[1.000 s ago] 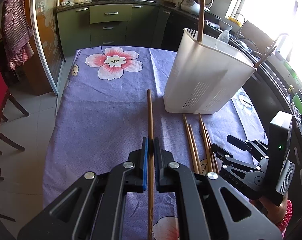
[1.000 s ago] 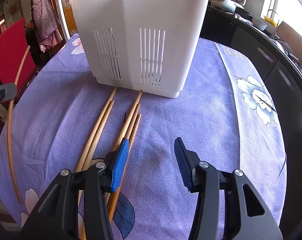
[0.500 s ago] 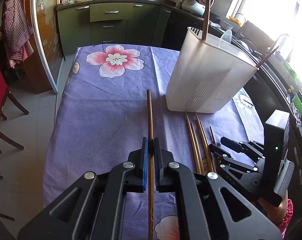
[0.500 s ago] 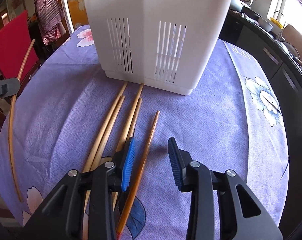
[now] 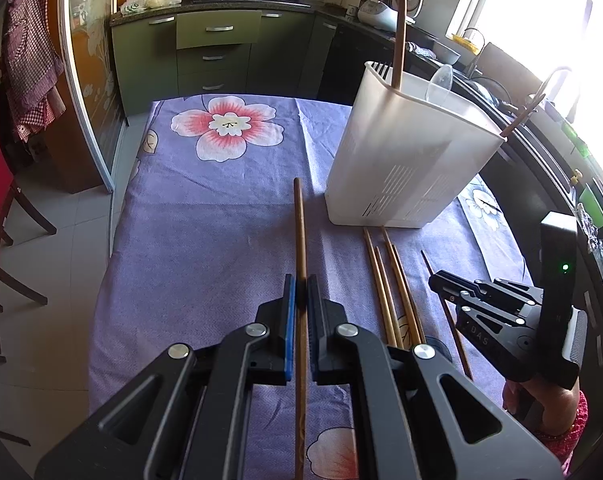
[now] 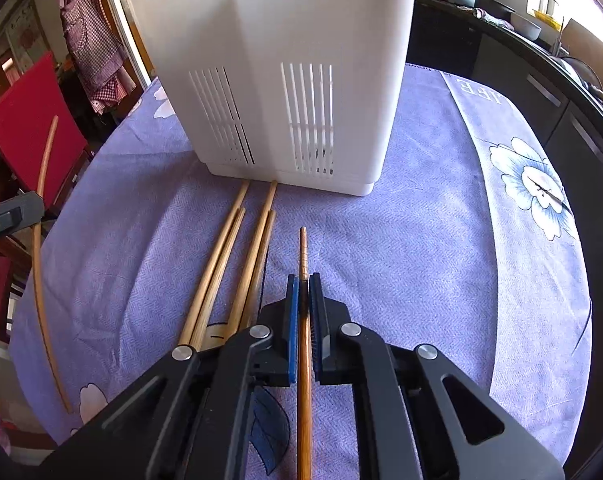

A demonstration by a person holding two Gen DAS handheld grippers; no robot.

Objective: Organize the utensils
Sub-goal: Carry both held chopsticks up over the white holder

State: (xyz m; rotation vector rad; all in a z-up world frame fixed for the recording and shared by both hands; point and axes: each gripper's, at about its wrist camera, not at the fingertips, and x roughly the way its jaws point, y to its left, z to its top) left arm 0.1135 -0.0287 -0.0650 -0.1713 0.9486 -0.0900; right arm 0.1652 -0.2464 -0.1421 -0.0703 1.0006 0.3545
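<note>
Now left tongs (image 5: 299,294) clenched on long chopstick (image 5: 300,232); right tongs (image 6: 303,294) clenched on ridged chopstick (image 6: 302,254).

Ahead of the left gripper (image 5: 300,300), at twelve o'clock, purple tablecloth (image 5: 205,216) runs bare to the far edge. At one o'clock the white utensil holder (image 5: 405,160) blocks the way, handles sticking up from its rim. At two o'clock loose chopsticks (image 5: 385,276) lie beside the right gripper (image 5: 441,280). For the right gripper, the holder wall (image 6: 285,80) fills twelve o'clock; open cloth (image 6: 441,240) lies at two o'clock.
</note>
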